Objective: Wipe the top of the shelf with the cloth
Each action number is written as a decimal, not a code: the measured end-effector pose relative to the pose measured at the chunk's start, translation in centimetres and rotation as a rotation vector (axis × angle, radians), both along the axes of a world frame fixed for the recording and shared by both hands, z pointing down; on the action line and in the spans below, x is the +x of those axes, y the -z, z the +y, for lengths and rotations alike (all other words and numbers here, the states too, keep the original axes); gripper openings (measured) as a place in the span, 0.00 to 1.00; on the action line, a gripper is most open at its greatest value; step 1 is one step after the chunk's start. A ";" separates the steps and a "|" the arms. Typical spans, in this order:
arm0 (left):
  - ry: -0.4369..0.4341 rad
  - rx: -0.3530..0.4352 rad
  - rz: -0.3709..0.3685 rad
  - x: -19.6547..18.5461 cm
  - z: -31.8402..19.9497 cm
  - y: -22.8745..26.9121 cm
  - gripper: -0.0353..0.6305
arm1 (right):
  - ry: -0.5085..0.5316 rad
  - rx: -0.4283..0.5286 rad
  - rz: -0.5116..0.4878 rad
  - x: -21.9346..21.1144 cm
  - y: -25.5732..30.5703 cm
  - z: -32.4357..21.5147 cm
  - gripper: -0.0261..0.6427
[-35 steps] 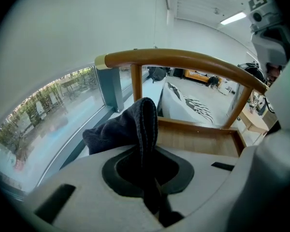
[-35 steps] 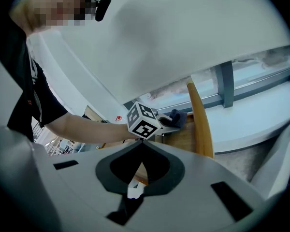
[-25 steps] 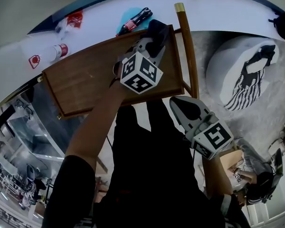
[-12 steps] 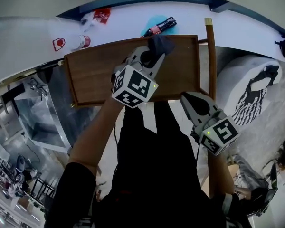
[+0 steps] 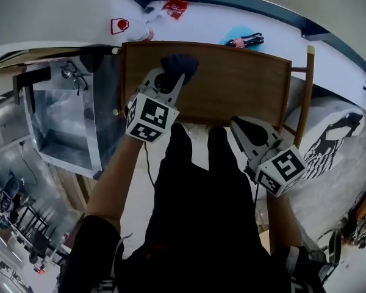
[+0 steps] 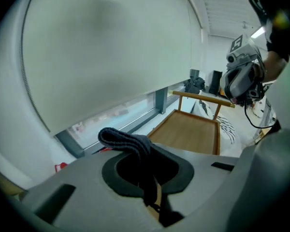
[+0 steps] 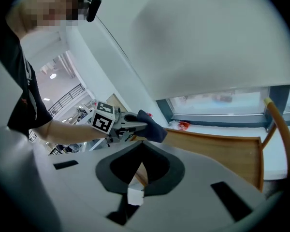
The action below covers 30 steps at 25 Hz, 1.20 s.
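The brown wooden shelf top (image 5: 232, 87) lies below me, with a raised rim. My left gripper (image 5: 169, 78) is shut on a dark blue cloth (image 5: 179, 63) over the shelf's left part; the cloth (image 6: 128, 143) hangs folded out of the jaws, and the shelf top (image 6: 191, 132) shows beyond it. My right gripper (image 5: 247, 130) hovers at the shelf's near edge, on its right side, shut with nothing in it. From the right gripper view the left gripper (image 7: 135, 124) and the cloth (image 7: 152, 126) are over the shelf top (image 7: 217, 151).
A white window sill (image 5: 195, 20) runs behind the shelf with a red-and-white packet (image 5: 121, 25), a red wrapper (image 5: 174, 6) and a dark bottle on a blue patch (image 5: 247, 39). A glass cabinet (image 5: 67, 112) stands left. A white cushion with black stripes (image 5: 329, 142) lies right.
My view has swung, so the shelf now sits further right and higher. The left gripper with the cloth has moved from the shelf's right part to its left part. The right gripper stays near the front edge.
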<state>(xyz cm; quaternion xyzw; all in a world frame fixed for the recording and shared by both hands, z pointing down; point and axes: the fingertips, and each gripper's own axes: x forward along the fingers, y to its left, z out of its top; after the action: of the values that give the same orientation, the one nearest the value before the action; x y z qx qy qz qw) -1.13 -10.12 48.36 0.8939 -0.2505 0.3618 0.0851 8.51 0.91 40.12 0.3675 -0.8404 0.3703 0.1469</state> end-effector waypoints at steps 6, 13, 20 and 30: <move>0.126 0.001 -0.065 -10.6 -0.3 -0.9 0.11 | 0.086 -0.012 0.005 -6.2 -0.5 -0.4 0.05; 0.198 0.045 -0.186 -17.8 -0.6 -2.0 0.11 | 0.167 -0.033 0.008 -11.9 -1.2 -0.8 0.05; 0.179 0.072 -0.325 -20.3 -0.2 -5.3 0.11 | 0.204 -0.068 0.032 -14.0 -2.4 -0.9 0.05; 0.080 -0.028 -0.331 -16.5 0.9 -11.8 0.11 | 0.173 -0.120 0.057 -12.6 -4.0 -0.3 0.05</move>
<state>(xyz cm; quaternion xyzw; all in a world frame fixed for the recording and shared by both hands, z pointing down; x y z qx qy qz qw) -17.67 -9.24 60.17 0.8102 -0.2913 0.5039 0.0692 -4.08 0.64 44.14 0.2947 -0.8406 0.3953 0.2240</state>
